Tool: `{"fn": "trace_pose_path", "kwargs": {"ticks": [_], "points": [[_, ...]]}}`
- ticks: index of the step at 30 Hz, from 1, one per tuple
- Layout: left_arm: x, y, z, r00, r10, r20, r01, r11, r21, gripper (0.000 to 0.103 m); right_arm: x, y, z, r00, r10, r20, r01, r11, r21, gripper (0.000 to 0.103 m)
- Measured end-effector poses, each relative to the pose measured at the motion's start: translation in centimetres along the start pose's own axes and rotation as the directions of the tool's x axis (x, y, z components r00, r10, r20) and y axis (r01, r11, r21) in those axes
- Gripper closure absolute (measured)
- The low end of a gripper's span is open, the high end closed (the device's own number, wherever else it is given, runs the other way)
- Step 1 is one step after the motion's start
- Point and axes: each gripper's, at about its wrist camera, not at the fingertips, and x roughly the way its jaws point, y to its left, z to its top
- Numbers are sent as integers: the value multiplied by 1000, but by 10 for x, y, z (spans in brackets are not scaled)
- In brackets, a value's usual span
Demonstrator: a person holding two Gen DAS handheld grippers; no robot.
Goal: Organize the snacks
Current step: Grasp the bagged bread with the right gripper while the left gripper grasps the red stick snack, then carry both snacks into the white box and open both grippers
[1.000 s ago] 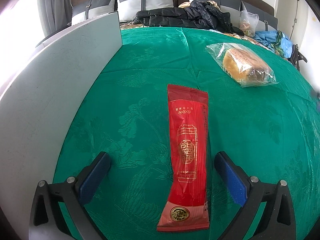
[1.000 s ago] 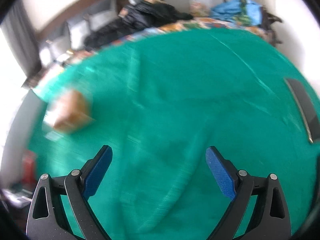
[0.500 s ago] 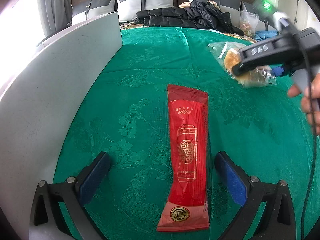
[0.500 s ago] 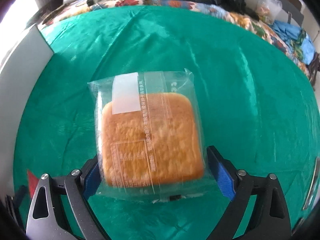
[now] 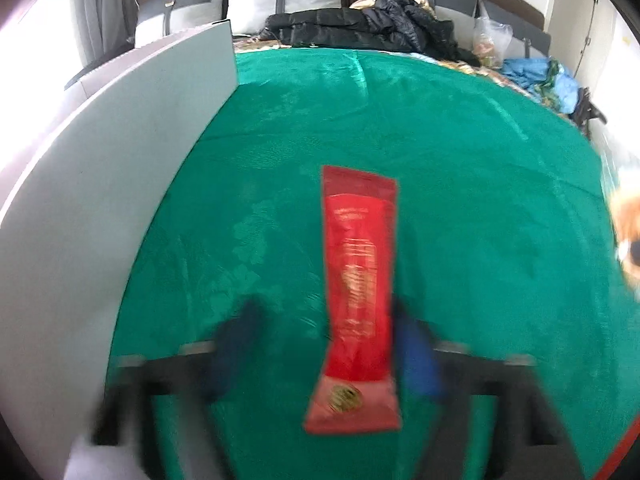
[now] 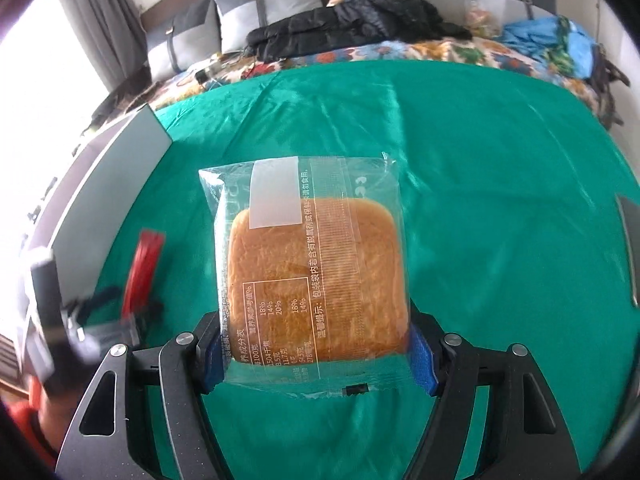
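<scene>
Both hands on snacks

Now we work two snacks over the green cloth [image 5: 460,128]. Our left gripper [image 5: 324,352] is closing on the red packet [image 5: 356,280]; motion blur hides whether its fingers touch it. Our right gripper [image 6: 316,354] is closing too, fingers [image 6: 421,364] pinching the bagged bread [image 6: 312,276]. A grey box [image 5: 112,184] stands left.
</scene>
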Motion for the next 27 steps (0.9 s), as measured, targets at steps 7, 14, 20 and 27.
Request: {"fn": "trace_pose_path", "kwargs": {"ticks": [7, 14, 20, 27], "points": [[-44, 0, -1, 988, -157, 2, 157, 985, -73, 89, -27, -4, -18, 1000, -20, -5, 20, 1000, 10, 29], [-147, 77, 35, 966, -205, 155, 230, 959, -165, 89, -53, 94, 36, 989, 137, 63, -130, 986, -105, 29], [-171, 191, 42, 991, 17, 135, 21, 961, -276, 89, -38, 240, 89, 934, 356, 13, -342, 907, -246, 29], [-162, 253, 8, 979, 190, 73, -150, 914, -376, 22, 11, 364, 118, 927, 366, -84, -374, 884, -281, 23]]}}
